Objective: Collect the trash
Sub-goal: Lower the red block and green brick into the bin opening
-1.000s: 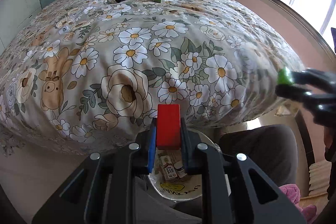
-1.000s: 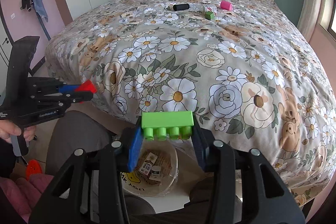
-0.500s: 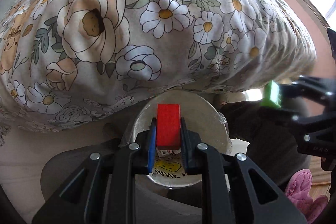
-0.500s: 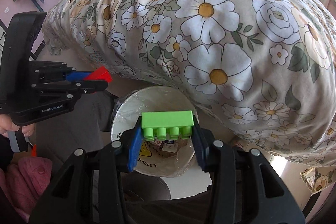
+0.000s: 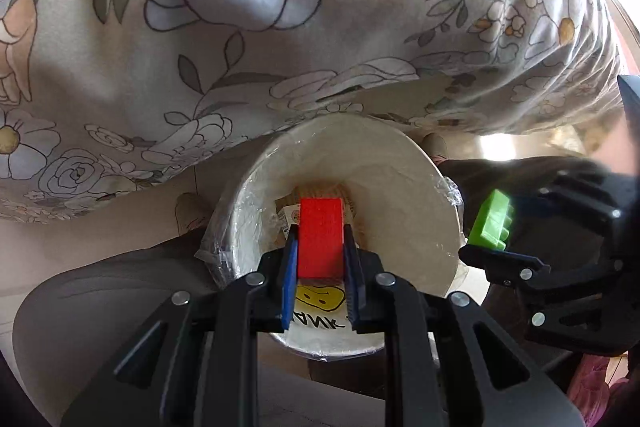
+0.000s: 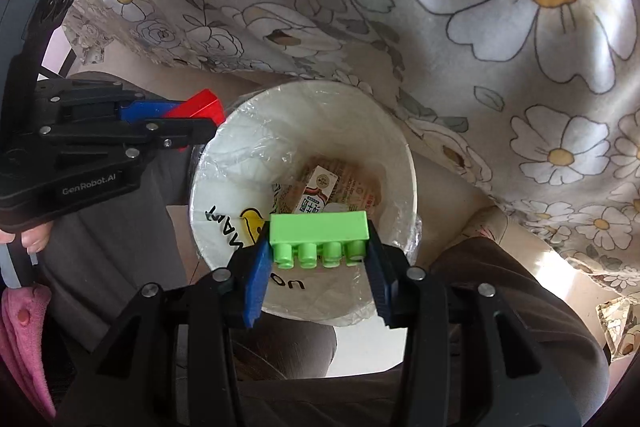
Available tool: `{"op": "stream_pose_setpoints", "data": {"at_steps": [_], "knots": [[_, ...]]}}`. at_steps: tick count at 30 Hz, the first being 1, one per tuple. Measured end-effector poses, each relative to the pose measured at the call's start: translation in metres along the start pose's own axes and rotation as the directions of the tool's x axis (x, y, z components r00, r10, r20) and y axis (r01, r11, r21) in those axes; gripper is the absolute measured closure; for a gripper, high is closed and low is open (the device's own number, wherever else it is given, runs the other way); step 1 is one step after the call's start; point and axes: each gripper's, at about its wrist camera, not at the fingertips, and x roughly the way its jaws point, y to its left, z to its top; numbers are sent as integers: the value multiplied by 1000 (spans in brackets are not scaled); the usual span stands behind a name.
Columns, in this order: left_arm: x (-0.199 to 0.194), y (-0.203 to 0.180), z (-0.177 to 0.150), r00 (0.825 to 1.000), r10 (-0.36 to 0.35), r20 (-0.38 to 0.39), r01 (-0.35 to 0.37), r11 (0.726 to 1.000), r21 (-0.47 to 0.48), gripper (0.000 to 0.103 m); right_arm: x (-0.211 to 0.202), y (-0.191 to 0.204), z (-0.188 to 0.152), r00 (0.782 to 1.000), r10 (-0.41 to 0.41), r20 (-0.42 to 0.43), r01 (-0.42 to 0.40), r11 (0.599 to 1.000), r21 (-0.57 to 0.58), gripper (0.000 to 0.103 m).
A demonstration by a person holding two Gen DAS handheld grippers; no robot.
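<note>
The left hand-held gripper (image 5: 320,251) is clamped on a red block (image 5: 321,237), its blue pads pressed flat against the block's two sides. It points steeply down, and in its own view the block sits inside the outline of a white bin (image 5: 400,163) lined with clear plastic film. The right hand-held gripper (image 6: 318,259) is clamped on a green studded brick (image 6: 319,231), gripped by its two short ends with the studs facing the camera, so these jaws stand wider apart than the left pair. That brick also hangs over the bin's mouth, toward the near rim.

Seen from the right wrist, though, the red block appears just outside the bin's left rim, so whether it is truly over the opening cannot be settled from these views.

The step in hand looks like the drop. To do it well, each piece should be brought clearly inside the rim before the jaws part, the left one most of all. The two grippers are close together at the mouth, so releasing one at a time would lower the chance of a knock. The film liner is loose at the edge and could snag a pad.

At the bottom of the bin lie printed cartons and wrappers (image 6: 320,191). The bin stands on the floor against the hanging edge of a flowered bedspread (image 6: 480,27), between the person's dark trouser legs (image 6: 120,227).
</note>
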Motion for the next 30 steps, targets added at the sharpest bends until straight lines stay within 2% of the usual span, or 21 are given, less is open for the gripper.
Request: {"op": "stream_pose_setpoints", "data": {"at_steps": [10, 18, 30], "knots": [[49, 4, 3, 992, -41, -119, 35, 998, -49, 81, 63, -2, 4, 986, 57, -155, -50, 998, 45, 58], [85, 8, 4, 977, -59, -203, 40, 994, -99, 81, 99, -3, 2, 966, 56, -251, -43, 997, 56, 58], [123, 12, 8, 957, -73, -280, 37, 991, -130, 81, 125, -7, 2, 945, 65, -319, -45, 997, 68, 58]]}}
